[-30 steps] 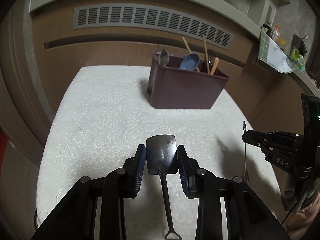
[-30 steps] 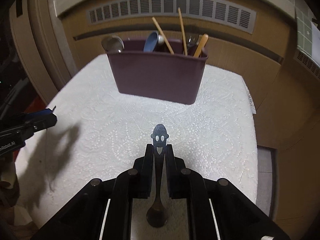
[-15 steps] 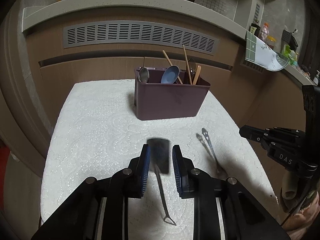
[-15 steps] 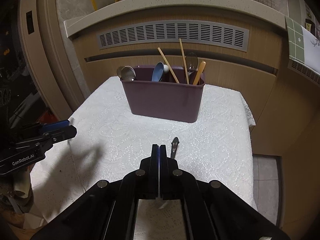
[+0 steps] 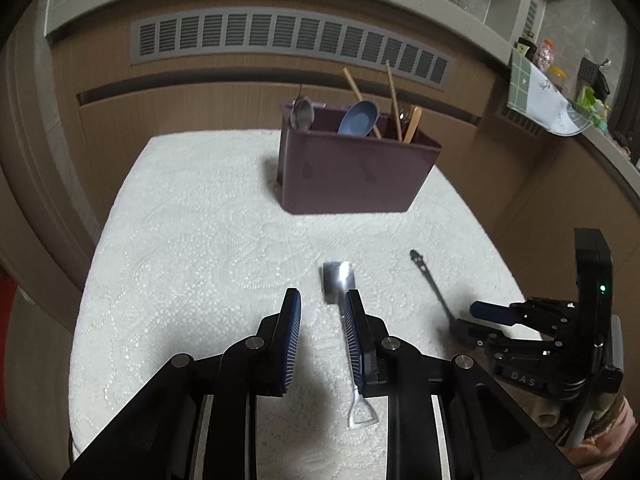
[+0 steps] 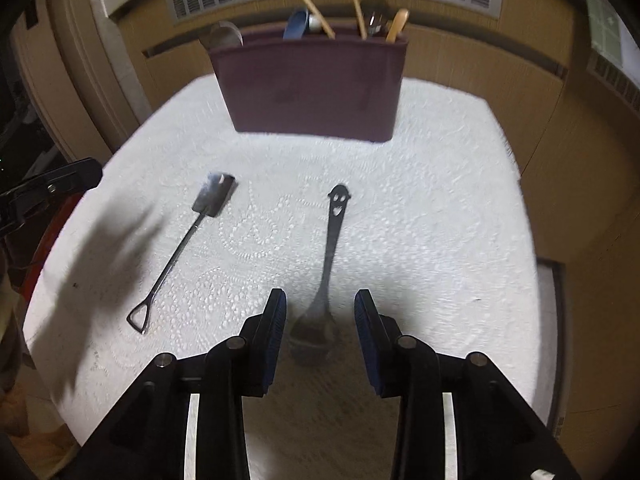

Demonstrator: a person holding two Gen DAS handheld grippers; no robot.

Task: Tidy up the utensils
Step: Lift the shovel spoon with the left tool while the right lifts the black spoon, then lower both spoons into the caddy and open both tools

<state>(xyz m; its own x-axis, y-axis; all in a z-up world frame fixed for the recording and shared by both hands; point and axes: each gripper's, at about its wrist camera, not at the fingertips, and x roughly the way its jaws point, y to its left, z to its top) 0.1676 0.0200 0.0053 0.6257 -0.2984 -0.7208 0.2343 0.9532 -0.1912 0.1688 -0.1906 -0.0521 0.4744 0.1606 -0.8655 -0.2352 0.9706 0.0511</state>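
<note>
A shovel-shaped metal spoon [image 5: 339, 280] lies flat on the white cloth; it also shows in the right wrist view [image 6: 214, 198]. A dark spoon with a smiley-face handle end [image 6: 336, 208] lies to its right; it also shows in the left wrist view [image 5: 430, 280]. My left gripper [image 5: 322, 312] is open above the cloth, its right finger over the shovel spoon's handle. My right gripper [image 6: 320, 312] is open and straddles the smiley spoon's bowl. A purple utensil caddy [image 5: 352, 168] stands at the back with spoons and chopsticks; it also shows in the right wrist view [image 6: 312, 84].
The table is covered by a white lace cloth [image 5: 200, 240], with edges close on all sides. A wooden cabinet wall with a grey vent [image 5: 288, 40] stands behind the caddy. The right gripper's body [image 5: 552, 340] shows at the right of the left wrist view.
Both spoons now lie on the cloth, no longer held. My right gripper went from shut to open over the smiley spoon. My left gripper shifted left of the shovel spoon.
</note>
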